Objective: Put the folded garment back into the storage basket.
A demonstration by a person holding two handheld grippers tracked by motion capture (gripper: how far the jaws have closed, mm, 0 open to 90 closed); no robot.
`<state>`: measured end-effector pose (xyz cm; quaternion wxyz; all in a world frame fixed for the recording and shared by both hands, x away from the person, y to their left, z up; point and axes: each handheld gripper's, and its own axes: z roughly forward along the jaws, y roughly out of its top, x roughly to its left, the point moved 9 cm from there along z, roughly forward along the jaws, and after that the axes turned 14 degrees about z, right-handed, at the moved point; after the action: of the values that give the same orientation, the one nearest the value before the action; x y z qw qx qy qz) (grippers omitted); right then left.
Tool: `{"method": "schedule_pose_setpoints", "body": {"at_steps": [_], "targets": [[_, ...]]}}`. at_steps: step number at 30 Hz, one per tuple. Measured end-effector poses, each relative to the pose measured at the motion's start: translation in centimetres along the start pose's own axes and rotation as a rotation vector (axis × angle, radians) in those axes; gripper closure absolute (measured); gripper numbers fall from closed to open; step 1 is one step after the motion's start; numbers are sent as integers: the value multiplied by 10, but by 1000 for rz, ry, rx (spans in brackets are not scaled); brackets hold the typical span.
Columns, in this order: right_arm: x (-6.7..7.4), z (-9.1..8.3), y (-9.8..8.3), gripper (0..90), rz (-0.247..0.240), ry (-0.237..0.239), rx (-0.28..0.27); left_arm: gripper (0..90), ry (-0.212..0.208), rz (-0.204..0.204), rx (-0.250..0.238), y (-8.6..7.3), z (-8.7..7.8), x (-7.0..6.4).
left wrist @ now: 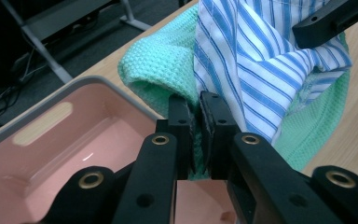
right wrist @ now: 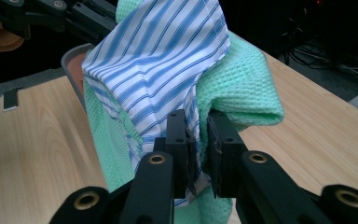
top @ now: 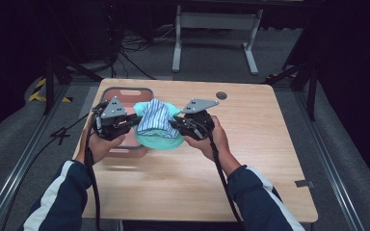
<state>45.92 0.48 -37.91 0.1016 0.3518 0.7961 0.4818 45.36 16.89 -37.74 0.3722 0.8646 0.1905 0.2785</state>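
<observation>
Cloth is the risk here, since you carry 2 layers at once. From the high view, your left tool (top: pixel 134 120) and right tool (top: pixel 176 123) hold the striped shirt cloth (top: pixel 154 118) and the green waffle towel (top: pixel 160 140) bunched between them, above the bench (top: pixel 250 144) and just beside the pink bin (top: pixel 125 91). If you pull the hands apart unevenly, the bundle could sag and drag over the bin's rim.

In the left gripper view, the left tool (left wrist: pixel 200 135) is clamped on the green waffle towel (left wrist: pixel 163 65), with the striped shirt cloth (left wrist: pixel 242 60) lying against 1 jaw. That striped layer looks barely caught, so it could slide free.

In the right gripper view, the right tool (right wrist: pixel 200 154) is clamped on the striped shirt cloth (right wrist: pixel 154 65) and the green waffle towel (right wrist: pixel 233 88) together, close to their edge. A sharp tug could strip the thin hem out.
</observation>
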Motion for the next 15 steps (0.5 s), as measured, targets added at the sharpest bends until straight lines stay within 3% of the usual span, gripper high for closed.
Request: {"method": "schedule_pose_setpoints", "body": {"at_steps": [9, 15], "targets": [[17, 23, 24, 803, -18, 26, -1, 835, 61, -25, 19, -12, -24, 26], [28, 38, 34, 803, -28, 36, 4, 834, 82, -37, 29, -21, -32, 37]]}}
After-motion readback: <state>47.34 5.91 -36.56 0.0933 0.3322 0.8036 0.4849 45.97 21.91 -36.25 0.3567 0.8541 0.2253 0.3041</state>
